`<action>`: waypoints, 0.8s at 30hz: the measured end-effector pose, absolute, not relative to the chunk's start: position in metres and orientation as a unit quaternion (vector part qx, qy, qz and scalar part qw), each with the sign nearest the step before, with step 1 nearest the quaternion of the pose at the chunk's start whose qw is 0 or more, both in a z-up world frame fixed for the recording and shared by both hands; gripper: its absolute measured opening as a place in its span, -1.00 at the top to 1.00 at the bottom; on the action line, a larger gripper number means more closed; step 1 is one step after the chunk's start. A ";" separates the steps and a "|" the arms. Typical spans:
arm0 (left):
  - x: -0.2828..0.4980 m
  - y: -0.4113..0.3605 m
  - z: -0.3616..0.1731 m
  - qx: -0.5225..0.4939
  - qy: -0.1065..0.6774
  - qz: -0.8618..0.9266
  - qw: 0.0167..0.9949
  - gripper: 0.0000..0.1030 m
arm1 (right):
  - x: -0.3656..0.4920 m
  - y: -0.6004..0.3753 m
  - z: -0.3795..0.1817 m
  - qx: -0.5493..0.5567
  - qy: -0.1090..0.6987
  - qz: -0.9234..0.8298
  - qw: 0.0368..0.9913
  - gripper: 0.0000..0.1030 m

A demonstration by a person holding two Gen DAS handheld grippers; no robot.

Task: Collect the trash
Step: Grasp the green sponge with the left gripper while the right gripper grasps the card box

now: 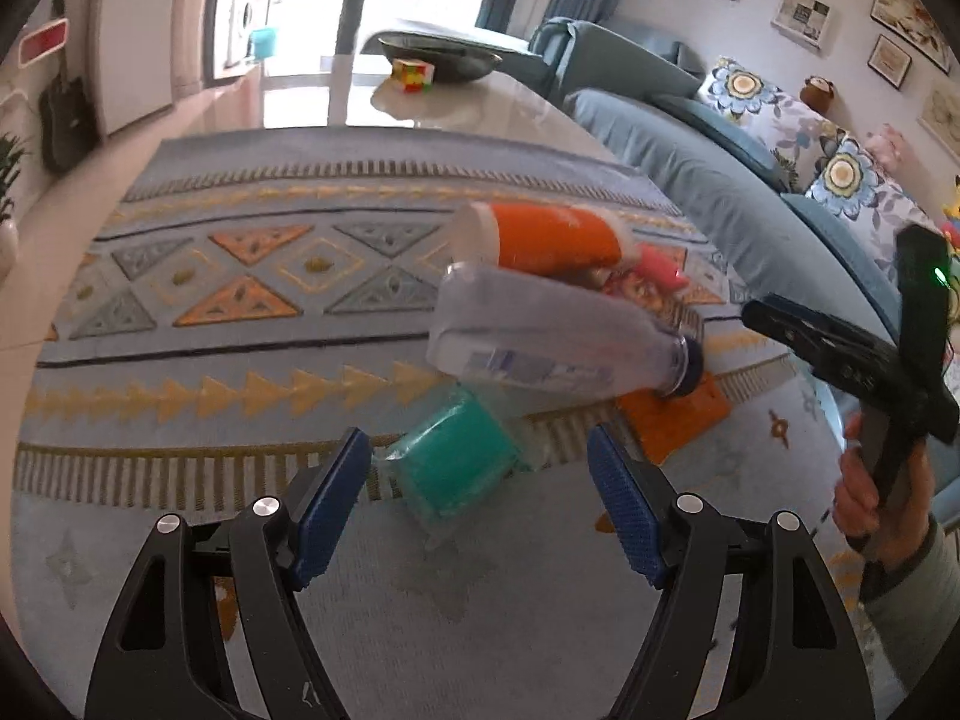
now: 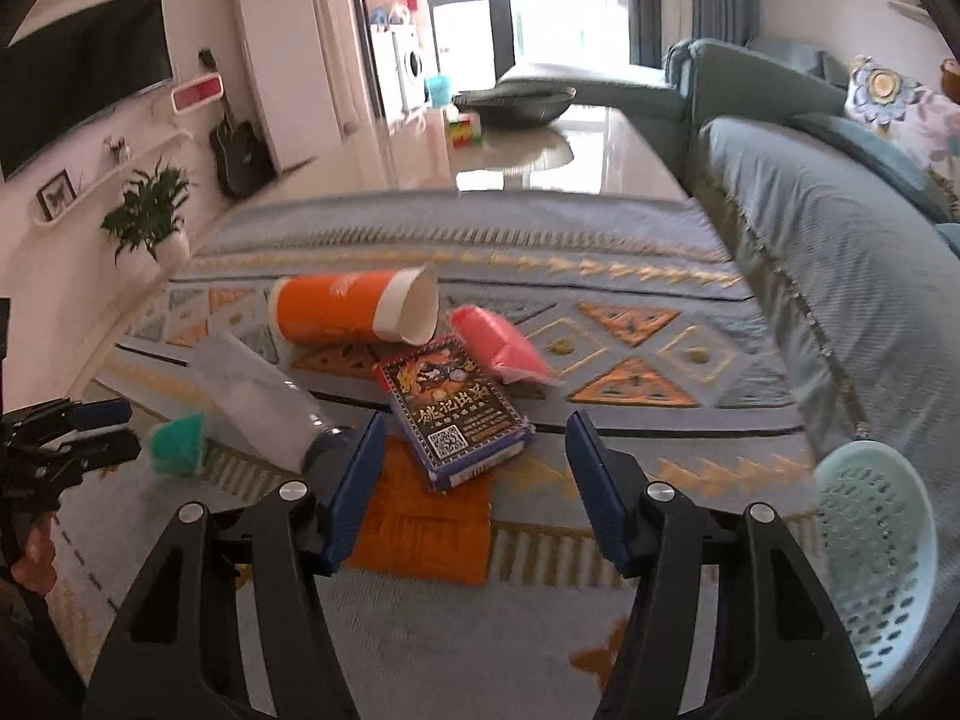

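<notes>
Plastic and paper litter lies in a loose heap on the rug (image 1: 240,372): a clear bottle (image 1: 552,339) on its side, an orange cup (image 2: 348,309) tipped over behind it, a green packet (image 1: 456,459) in front, a pink packet (image 2: 498,348) and a printed box (image 2: 459,420) resting partly on an orange cloth (image 2: 420,522). A pale perforated basket (image 2: 876,546) stands on the rug near the sofa (image 2: 840,276), apart from the heap; it is judged to be the collection bin.

The step in hand appears to be the approach; nothing has been picked up. The left gripper (image 1: 480,504) points at the green packet, with the packet just beyond its fingertips and not between the pads. The right gripper (image 2: 474,486) is aimed at the box, again short of contact. Both sets of jaws stand well apart and hold nothing.

The next move calls for each gripper to advance until its item lies between the pads, close, then carry it to the basket.
</notes>
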State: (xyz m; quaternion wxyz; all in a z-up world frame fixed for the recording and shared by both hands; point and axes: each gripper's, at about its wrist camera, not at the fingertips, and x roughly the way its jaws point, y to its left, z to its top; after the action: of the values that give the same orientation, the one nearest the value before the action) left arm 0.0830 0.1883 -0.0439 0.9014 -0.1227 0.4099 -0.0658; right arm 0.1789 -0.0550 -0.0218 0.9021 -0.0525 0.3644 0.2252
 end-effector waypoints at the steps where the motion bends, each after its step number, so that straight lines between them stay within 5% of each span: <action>1: 0.085 0.186 -0.047 -0.118 0.412 -0.071 0.901 -0.41 | 0.185 -0.055 -0.026 -0.054 0.369 0.225 0.900 -0.13; 6: 0.090 0.181 -0.067 -0.085 0.422 -0.062 0.900 -0.41 | 0.201 -0.046 -0.046 -0.070 0.393 0.225 0.889 -0.15; 10: 0.095 0.180 -0.068 -0.075 0.423 -0.054 0.901 -0.41 | 0.207 -0.038 -0.053 -0.081 0.399 0.230 0.884 -0.39; 17: 0.097 0.182 -0.068 -0.067 0.420 -0.043 0.904 -0.40 | 0.222 -0.020 -0.070 -0.111 0.424 0.218 0.872 -0.40; 24: 0.093 0.172 -0.066 -0.055 0.417 -0.048 0.906 0.05 | 0.209 -0.019 -0.066 -0.129 0.397 0.205 0.885 -0.24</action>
State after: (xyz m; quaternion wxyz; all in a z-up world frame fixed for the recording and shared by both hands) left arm 0.0930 0.1723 -0.0663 0.9060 -0.0546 0.4170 -0.0481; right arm 0.2087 -0.0187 -0.0658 0.8851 -0.1287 0.3974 0.2053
